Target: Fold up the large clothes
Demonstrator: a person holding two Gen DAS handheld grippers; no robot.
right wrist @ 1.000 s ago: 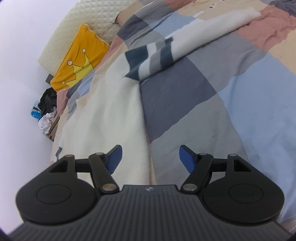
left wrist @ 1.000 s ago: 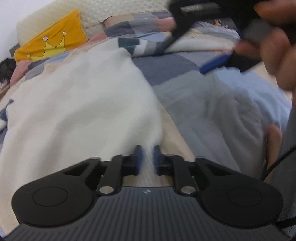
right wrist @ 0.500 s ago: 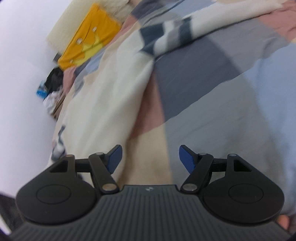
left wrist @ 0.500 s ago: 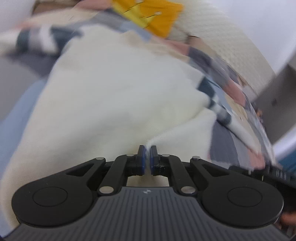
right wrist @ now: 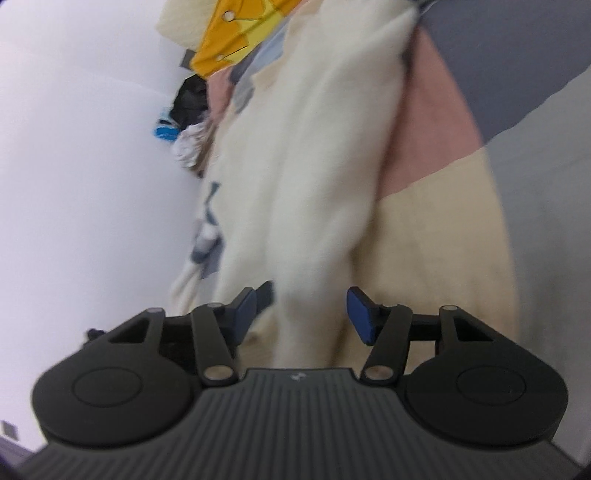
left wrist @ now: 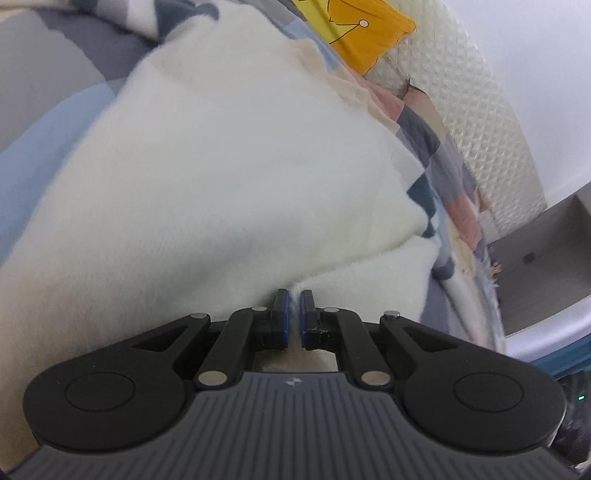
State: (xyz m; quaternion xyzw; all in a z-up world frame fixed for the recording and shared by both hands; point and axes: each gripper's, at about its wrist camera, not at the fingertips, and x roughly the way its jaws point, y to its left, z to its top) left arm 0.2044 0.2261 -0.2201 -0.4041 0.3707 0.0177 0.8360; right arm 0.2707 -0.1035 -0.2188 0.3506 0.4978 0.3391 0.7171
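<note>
Left gripper (left wrist: 294, 314) is clamped on a thin edge of the cream knit garment (left wrist: 229, 177); a sliver of fabric shows between the blue pads, jaws nearly together. A second ago the same pinch sat low over the garment's near edge with the patchwork bedspread (left wrist: 55, 122) filling the right of the view. Now the view is swung round, the yellow crown pillow (left wrist: 354, 33) is up top-right and a doubled layer of cream knit sits just past the fingertips. Read: the held edge is being carried across the body of the garment, fold in progress.

Right gripper (right wrist: 301, 314) has its jaws spread wide, holding nothing. Earlier it looked down at the bedspread beside the garment's edge; now a ridge of cream knit runs straight between its pads, blurred, so it's moving in. Contact unclear.

Garment lies spread on the bed, navy-striped part toward the far side in the left wrist view.

Judgement: first fold underway, right side is lining up for a second grab. Risk: thin left pinch slipping if pulled against the fabric's drag.
</note>
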